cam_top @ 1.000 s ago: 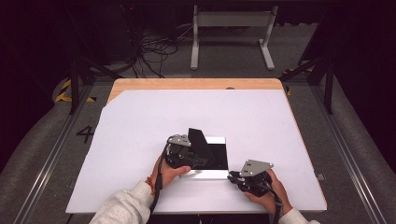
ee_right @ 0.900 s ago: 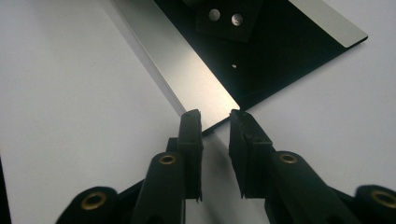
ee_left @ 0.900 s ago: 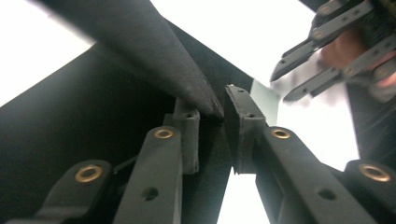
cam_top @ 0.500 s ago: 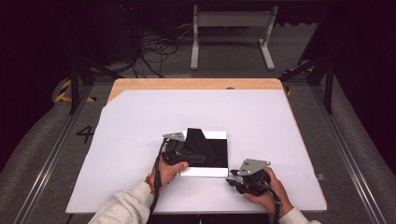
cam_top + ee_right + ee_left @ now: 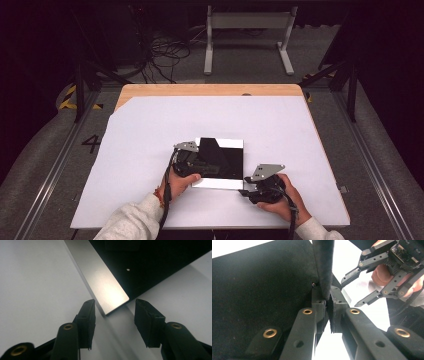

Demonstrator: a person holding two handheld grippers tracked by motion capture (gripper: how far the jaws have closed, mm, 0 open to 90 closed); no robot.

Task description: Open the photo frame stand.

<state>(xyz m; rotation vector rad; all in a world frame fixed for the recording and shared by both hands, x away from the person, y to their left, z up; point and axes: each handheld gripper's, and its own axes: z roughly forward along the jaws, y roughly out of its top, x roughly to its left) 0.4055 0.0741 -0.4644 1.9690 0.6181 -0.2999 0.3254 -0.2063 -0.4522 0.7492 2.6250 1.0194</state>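
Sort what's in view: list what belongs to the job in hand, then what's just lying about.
In the job:
- black cloth, an edge pinched in the left gripper
- silver tray under it
- right gripper, jaws just opened, at the tray's corner

Lying about:
- white table cover
- cables on the floor
- metal stand

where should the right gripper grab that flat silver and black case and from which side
Take the silver case at its near right corner, coming in level from the person's side. That thin edge lies flat between the open right gripper, while the left gripper pinches the raised black flap.
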